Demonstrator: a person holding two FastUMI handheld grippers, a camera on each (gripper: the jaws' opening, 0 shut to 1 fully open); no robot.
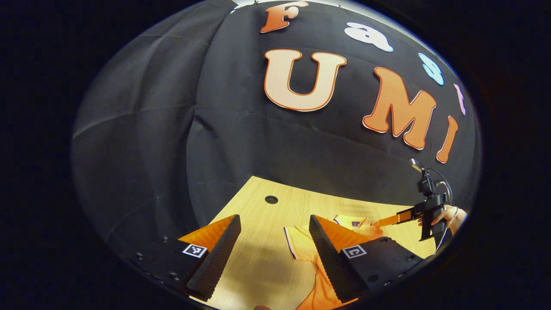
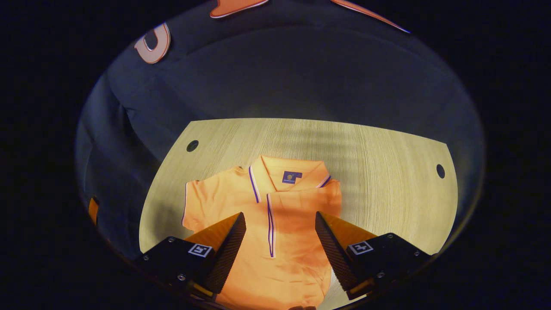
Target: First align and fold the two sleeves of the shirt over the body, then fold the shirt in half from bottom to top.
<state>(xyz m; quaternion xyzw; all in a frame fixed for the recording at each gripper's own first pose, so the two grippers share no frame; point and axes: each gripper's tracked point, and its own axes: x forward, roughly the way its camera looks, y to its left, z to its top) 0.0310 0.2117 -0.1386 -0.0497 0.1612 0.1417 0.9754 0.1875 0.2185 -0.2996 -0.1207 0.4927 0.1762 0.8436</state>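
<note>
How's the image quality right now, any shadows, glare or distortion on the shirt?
Right gripper view: booth dim, shirt lit warm and sharp, striped shadows on the table, whose edges the fisheye curves. Left gripper view: soft shadow on the table between the open left gripper fingers; no glare.

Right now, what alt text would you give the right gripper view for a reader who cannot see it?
An orange polo shirt lies face up on a light wooden table, collar away from the camera, one short sleeve spread out at the left. The right gripper hangs open above the shirt's body, touching nothing.
</note>
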